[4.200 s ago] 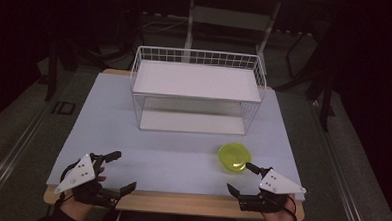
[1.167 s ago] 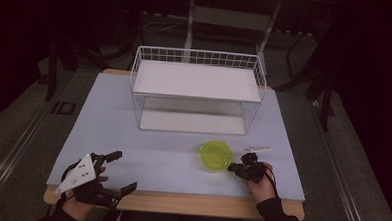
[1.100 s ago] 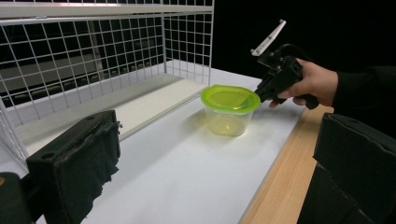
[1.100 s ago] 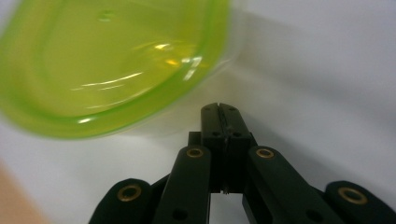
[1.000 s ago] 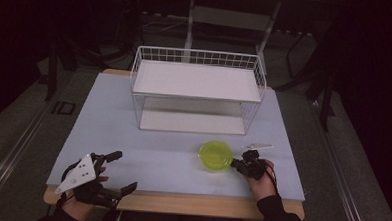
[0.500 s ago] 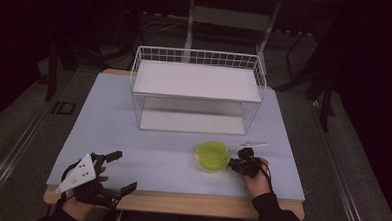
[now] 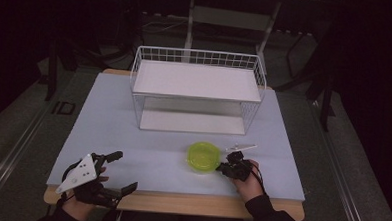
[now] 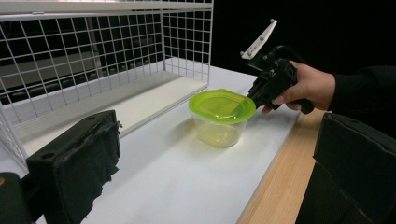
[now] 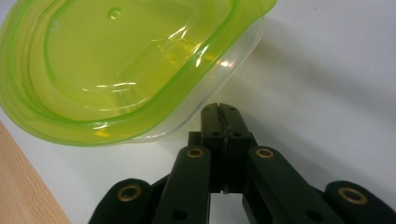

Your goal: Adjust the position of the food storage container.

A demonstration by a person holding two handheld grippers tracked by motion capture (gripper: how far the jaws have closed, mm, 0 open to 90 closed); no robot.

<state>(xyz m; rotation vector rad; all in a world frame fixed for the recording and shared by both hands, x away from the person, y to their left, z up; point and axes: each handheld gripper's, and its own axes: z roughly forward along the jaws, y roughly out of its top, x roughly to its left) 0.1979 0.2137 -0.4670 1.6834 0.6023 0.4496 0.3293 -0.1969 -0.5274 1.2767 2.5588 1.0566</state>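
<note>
One lidded container [image 7: 204, 156] sits at six o'clock of one wire rack [image 7: 197, 90]; right gripper [image 7: 230, 166] pinched closed, empty, at its rim; left gripper [image 7: 115, 173] spread wide, empty, by the table's [image 7: 108, 116] near edge.

Surroundings dark in the high view; the pale table [image 7: 133, 133] is evenly lit from above, slightly soft throughout. Glare streaks are seen on the green lid [image 9: 126, 60] in the right gripper view, with a soft shadow cast right of it. Near black pads [image 8: 74, 172] in the left gripper view are blurred; far background black.
</note>
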